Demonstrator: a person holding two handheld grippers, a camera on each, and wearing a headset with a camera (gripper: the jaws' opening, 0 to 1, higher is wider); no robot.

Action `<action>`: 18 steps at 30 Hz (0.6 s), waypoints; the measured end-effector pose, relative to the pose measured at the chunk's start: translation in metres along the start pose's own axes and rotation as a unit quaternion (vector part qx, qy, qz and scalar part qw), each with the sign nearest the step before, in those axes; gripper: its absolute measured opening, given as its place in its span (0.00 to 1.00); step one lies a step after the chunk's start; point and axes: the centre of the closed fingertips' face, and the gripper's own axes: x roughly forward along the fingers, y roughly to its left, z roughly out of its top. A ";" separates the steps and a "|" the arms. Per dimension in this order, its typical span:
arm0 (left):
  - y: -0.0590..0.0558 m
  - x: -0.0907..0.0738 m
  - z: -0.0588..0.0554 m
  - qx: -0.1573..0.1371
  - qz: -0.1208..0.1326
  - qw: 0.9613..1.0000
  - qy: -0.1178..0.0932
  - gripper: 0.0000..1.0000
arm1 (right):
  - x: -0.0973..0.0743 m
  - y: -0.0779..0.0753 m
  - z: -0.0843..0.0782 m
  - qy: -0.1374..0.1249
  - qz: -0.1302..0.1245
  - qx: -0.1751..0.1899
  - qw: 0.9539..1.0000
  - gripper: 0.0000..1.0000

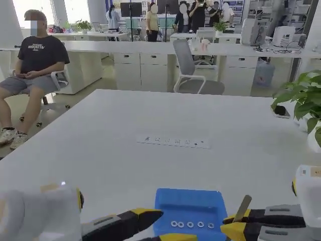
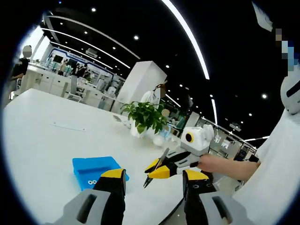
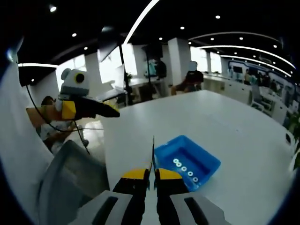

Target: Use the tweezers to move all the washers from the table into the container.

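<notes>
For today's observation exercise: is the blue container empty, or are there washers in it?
Not empty: a row of five washers lies on the floor of the blue container, clear in the head view.

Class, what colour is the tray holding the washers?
The tray is blue; the head view shows it best.

My left gripper (image 1: 163,225) is a blur at the near left, cut by the bottom edge. The shallow blue plastic tray (image 1: 188,201) loses its near rim behind my jaws. In the head view, only the top of the thin metal tweezers (image 1: 244,207) pokes up; my right gripper (image 1: 226,225) hides the rest. In the left gripper view, the small silver ring washers (image 2: 92,182) sit partly behind my jaw. The flat white strip (image 1: 174,142) far off has markings too small to tell.
</notes>
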 end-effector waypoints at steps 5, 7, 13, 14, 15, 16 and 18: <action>-0.008 0.007 0.008 0.022 -0.028 0.999 0.011 0.33 | 0.000 0.012 -0.002 0.008 0.022 -0.007 1.000 0.04; -0.012 0.011 0.006 0.037 -0.037 0.998 0.025 0.30 | 0.000 0.019 -0.003 0.014 0.035 -0.011 0.999 0.04; -0.024 0.022 -0.005 0.069 -0.073 0.993 0.060 0.23 | 0.003 0.035 -0.008 0.038 0.069 -0.035 0.996 0.04; -0.025 0.023 -0.005 0.069 -0.075 0.993 0.061 0.23 | 0.003 0.036 -0.009 0.040 0.071 -0.038 0.996 0.04; -0.026 0.024 -0.006 0.070 -0.079 0.992 0.064 0.23 | 0.004 0.039 -0.010 0.044 0.075 -0.044 0.995 0.04; -0.027 0.026 -0.007 0.072 -0.082 0.992 0.067 0.23 | 0.005 0.040 -0.011 0.046 0.078 -0.047 0.995 0.04; -0.029 0.028 -0.010 0.079 -0.088 0.990 0.075 0.22 | 0.006 0.044 -0.012 0.051 0.087 -0.053 0.993 0.04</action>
